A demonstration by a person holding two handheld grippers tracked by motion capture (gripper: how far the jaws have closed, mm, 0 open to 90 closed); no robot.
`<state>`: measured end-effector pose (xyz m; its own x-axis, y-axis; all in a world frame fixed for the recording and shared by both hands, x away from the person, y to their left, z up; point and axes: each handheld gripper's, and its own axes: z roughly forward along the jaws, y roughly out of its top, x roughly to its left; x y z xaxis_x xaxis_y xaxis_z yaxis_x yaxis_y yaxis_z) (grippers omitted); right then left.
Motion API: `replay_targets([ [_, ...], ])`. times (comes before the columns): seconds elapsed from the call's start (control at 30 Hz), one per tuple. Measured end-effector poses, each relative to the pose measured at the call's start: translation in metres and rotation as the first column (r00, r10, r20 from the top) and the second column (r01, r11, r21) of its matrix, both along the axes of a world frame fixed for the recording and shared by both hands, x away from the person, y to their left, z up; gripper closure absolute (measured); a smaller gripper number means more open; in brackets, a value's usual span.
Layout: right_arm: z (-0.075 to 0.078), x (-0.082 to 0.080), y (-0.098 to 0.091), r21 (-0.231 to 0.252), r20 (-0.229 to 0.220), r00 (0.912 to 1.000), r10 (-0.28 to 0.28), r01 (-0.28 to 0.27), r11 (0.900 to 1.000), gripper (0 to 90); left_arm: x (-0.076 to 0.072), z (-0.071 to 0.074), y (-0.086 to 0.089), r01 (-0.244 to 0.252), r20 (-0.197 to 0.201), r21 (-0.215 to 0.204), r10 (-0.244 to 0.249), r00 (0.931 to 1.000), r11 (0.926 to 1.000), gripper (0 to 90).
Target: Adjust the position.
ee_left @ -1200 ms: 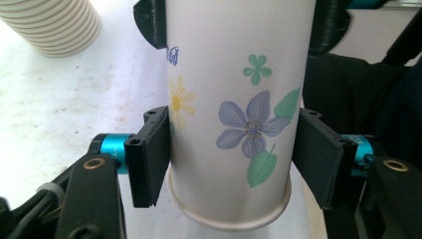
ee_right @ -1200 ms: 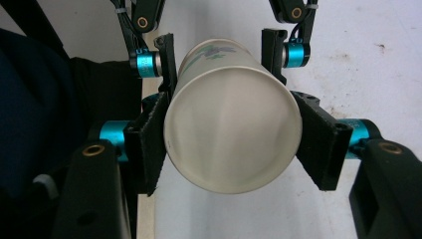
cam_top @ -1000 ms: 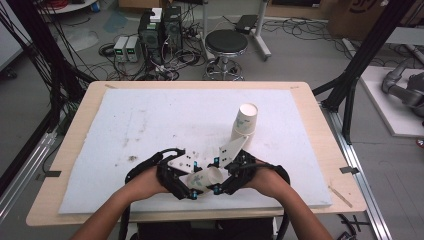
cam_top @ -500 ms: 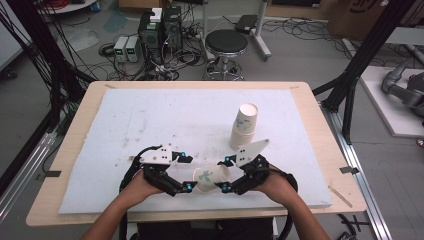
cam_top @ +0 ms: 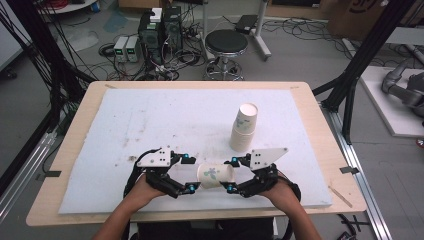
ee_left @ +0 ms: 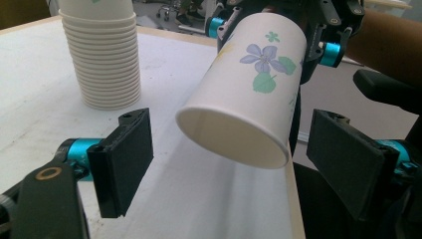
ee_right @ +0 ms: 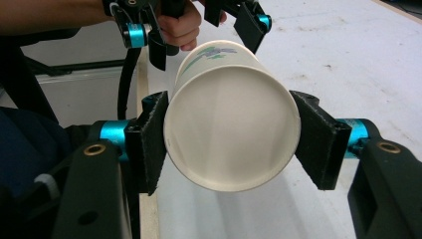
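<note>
Paper cup (cam_top: 216, 175) now hangs in our right gripper (cam_top: 231, 176) alone; our left gripper (cam_top: 189, 173) has just opened and released it, so the handover looks complete.

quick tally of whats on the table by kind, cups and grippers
loose white paper cup with flower print: 1
stack of white paper cups: 1
black two-jaw grippers, left gripper and right gripper: 2
total: 4

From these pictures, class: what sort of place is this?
Probably a robotics lab or workshop: black frame struts flank the table, cables and electronics boxes litter the floor, and a stool stands behind.
</note>
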<state>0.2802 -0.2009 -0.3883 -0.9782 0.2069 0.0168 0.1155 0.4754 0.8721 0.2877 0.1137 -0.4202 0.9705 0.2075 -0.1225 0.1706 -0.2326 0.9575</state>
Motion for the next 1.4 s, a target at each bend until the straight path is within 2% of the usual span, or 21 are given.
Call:
replay_targets([
  [0.3,-0.001,0.001,0.000,0.013,-0.006,1.0000,0.000,0.000,0.9999,36.8,0.000,-0.001,-0.002,0.013,0.005,-0.016,-0.013,0.9999,0.9998,18.2],
  [0.43,0.000,0.001,0.000,0.025,-0.011,0.9999,0.004,-0.003,0.9997,36.8,0.000,-0.002,-0.004,0.035,0.004,-0.022,-0.035,0.9994,0.9991,18.1],
  [0.53,0.000,0.002,0.000,0.041,-0.012,0.9999,0.011,-0.010,0.9991,36.8,0.000,-0.003,-0.006,0.047,0.023,-0.034,-0.046,0.9987,0.9983,17.7],
  [0.73,0.000,0.003,0.000,0.070,-0.034,0.9991,0.026,-0.024,0.9972,36.8,-0.002,-0.005,-0.011,0.061,0.046,-0.029,-0.060,0.9972,0.9977,17.6],
  [0.9,0.000,0.004,0.000,0.112,-0.063,0.9967,0.051,-0.044,0.9928,36.9,-0.003,-0.004,-0.011,0.075,0.056,-0.065,-0.072,0.9958,0.9950,19.5],
  [1.17,-0.004,0.010,-0.004,0.207,-0.141,0.9865,0.083,-0.053,0.9770,37.2,-0.002,0.000,-0.006,0.079,0.070,-0.135,-0.070,0.9950,0.9876,25.3],
  [1.4,-0.006,0.012,-0.004,0.211,-0.149,0.9853,0.084,-0.051,0.9761,37.3,-0.002,0.001,-0.003,0.074,0.067,-0.131,-0.065,0.9956,0.9887,29.5],
])
